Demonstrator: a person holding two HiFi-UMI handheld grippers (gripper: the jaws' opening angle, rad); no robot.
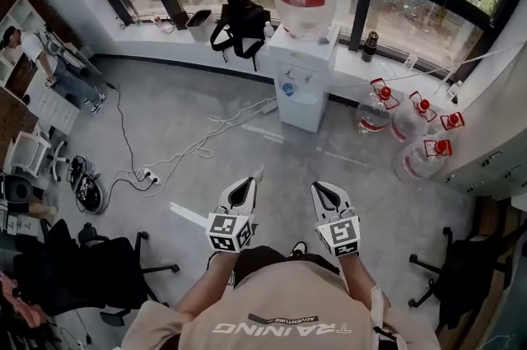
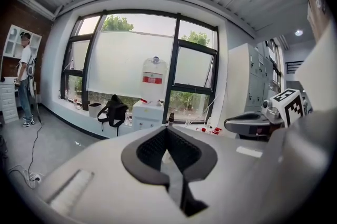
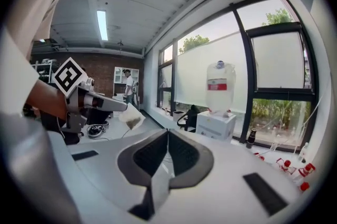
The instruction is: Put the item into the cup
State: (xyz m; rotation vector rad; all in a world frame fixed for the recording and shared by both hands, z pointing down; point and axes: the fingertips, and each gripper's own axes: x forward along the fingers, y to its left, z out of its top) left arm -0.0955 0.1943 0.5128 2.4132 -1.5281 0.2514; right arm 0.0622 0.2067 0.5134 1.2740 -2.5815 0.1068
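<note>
Sachet [image 3: 131, 117], small and pale, with a brownish fill showing through, most likely a tea bag: pinched by its upper edge at the tip of the left claw [image 3: 124, 107], hanging free in the air, well above the floor [image 1: 165, 118]. Left claw: jaws closed together on the sachet; the head view shows the pale scrap just beyond its tip. Right claw [image 3: 167, 132]: jaws closed tip to tip with nothing between them, held beside the left at about the same height. Cup: not in any view, and no bench in view either. Water dispenser [image 1: 303, 85], with a bottle on top, stands ahead by the window, well apart from both claws. Handling, as judged: very light, soft and limp, apt to swing and fold with any quick move; the thin wall looks liable to tear or spill its fill if crushed, so a light pinch suffices. Best hold: the top seam or a corner, leaving the filled body to dangle so that it enters a cup mouth first. Task standing: item in hand, cup not yet reached. Release calls for the sachet to hang straight over the opening, since so light a thing may cling to a pad or drift aside.
</note>
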